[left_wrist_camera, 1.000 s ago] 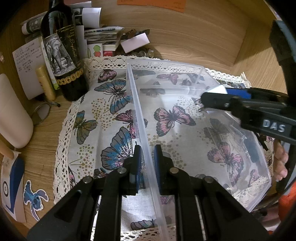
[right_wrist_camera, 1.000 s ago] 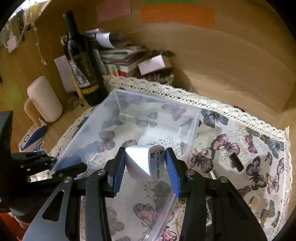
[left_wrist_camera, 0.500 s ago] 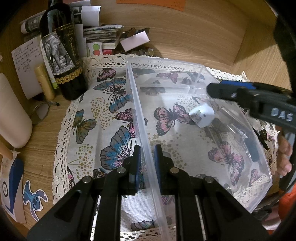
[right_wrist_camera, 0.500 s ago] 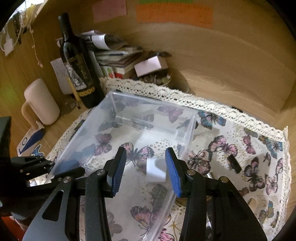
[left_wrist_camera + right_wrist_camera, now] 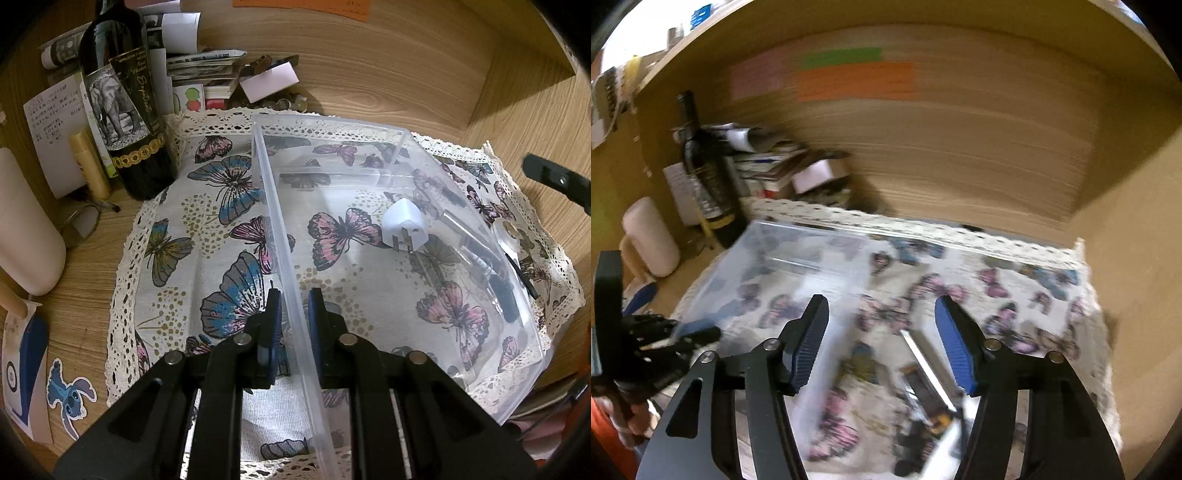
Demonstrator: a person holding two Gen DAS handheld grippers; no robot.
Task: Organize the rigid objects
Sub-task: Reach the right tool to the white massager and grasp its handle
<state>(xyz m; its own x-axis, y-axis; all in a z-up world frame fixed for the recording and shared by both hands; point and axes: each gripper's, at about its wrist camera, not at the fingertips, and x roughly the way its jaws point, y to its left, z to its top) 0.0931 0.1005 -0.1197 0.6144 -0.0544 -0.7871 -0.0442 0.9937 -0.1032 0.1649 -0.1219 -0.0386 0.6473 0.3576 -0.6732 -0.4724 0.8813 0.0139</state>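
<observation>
A clear plastic bin (image 5: 280, 229) stands on a butterfly-print cloth (image 5: 221, 192). My left gripper (image 5: 293, 314) is shut on the bin's near left wall. A white plug adapter (image 5: 404, 227) lies inside the bin on its floor. My right gripper (image 5: 881, 343) is open and empty, raised above the cloth to the right of the bin (image 5: 798, 258); this view is blurred. Several small dark and metallic items (image 5: 923, 384) lie on the cloth below it, and they show through the bin's right wall in the left wrist view (image 5: 495, 273).
A dark wine bottle (image 5: 125, 99) stands at the cloth's back left, beside a stack of papers and books (image 5: 199, 70). A cream cylinder (image 5: 26, 236) and a lip balm tube (image 5: 88, 162) sit at the left. Wooden walls enclose the back and right.
My right gripper opened and let the white adapter drop into the bin, then pulled back up and to the right, opening wider. The left gripper kept its hold on the bin wall.
</observation>
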